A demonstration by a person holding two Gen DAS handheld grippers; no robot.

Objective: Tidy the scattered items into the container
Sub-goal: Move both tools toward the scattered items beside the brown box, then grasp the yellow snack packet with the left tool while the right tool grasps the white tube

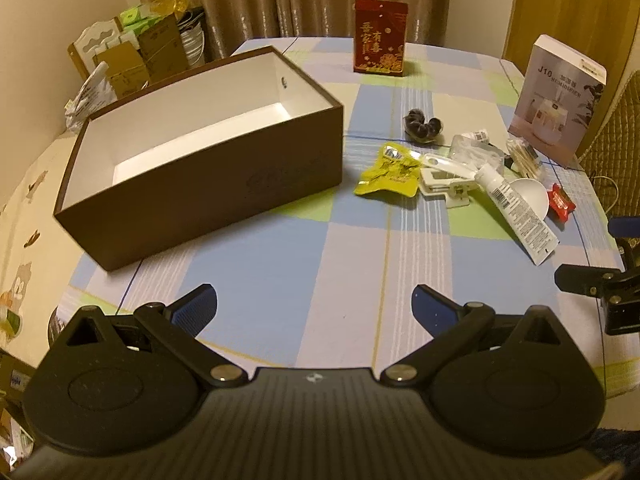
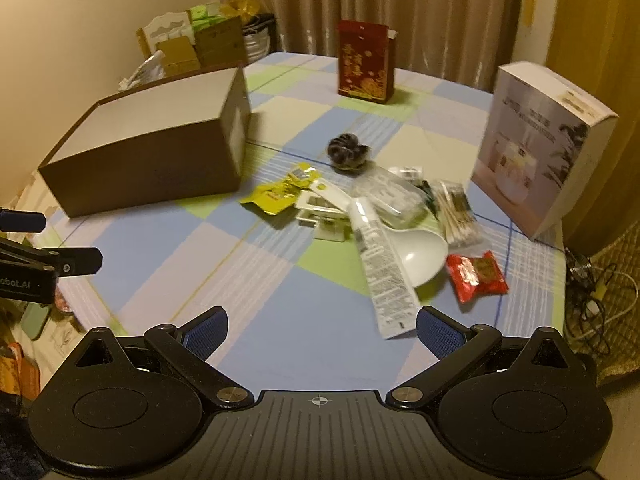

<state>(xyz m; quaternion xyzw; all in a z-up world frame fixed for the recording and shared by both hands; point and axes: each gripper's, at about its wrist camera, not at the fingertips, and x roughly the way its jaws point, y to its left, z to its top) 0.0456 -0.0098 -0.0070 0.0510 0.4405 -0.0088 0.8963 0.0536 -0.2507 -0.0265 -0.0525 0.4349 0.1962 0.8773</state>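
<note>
Plainly, you had both tools spread wide and holding nothing. Your left gripper hovered over bare checked tablecloth, its blue-padded fingers touching no item. Your right gripper was just as wide, with the crimped end of the white tube lying near its right finger (whether they touched, I could not tell).

The brown box sat on the left half of the table, open at the top, white inside, and what showed of its floor was bare. In the right wrist view only its outer walls and part of the white lining were visible.

The scattered things lay together to the right of the box, well apart from it: a yellow foil packet, a white clip, the tube resting across a white spoon, a red sachet, a pack of cotton swabs, a clear plastic case and a dark scrunchie farther back.

Behind them stood a red carton and, on the right, a humidifier box.
</note>
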